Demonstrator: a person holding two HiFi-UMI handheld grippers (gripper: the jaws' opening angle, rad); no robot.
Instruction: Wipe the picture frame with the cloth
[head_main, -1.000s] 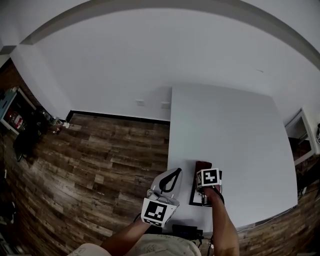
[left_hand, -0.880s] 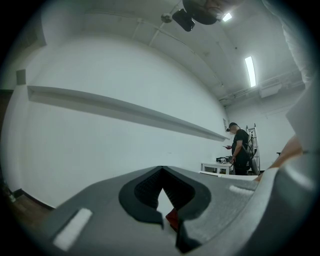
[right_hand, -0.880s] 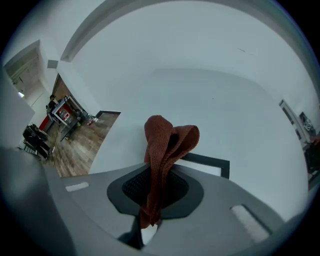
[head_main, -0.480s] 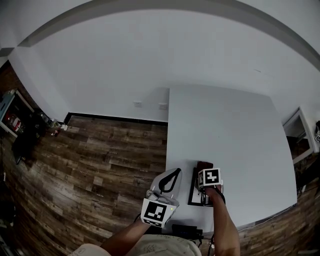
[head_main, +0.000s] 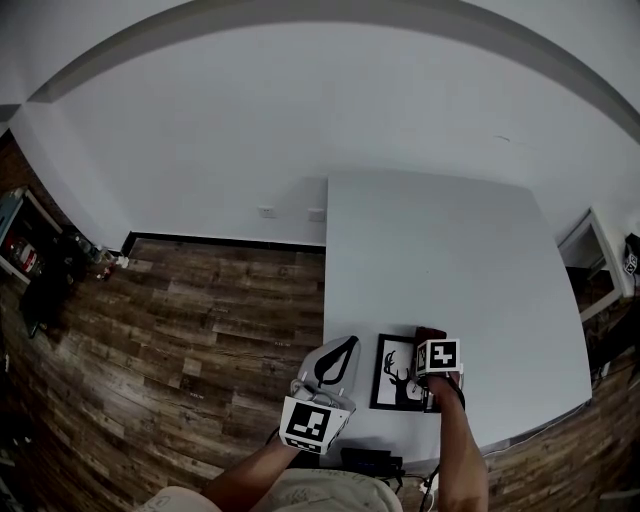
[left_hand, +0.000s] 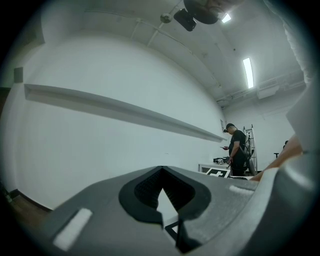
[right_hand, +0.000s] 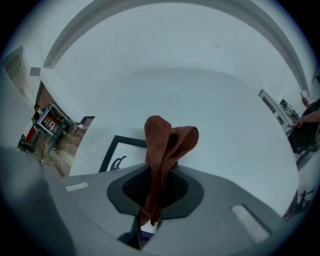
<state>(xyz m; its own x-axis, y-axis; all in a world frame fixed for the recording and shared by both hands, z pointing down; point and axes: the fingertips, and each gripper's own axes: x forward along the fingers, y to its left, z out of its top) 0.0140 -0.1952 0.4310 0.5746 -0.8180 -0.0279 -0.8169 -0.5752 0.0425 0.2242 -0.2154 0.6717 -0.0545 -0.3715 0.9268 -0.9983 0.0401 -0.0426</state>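
Head view: the right gripper (head_main: 436, 385) was clamped on a rust-brown cloth (right_hand: 167, 137) at the right edge of the black picture frame (head_main: 397, 373). The frame lay flat near the front edge of the white table (head_main: 450, 250) and showed a black deer silhouette. The left gripper (left_hand: 162, 202), jaws together with nothing between them, was just left of the frame.

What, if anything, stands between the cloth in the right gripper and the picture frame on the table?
Nothing visible does. The cloth, clamped in the right gripper, is right beside the picture frame, which lies flat and uncovered on the white table.
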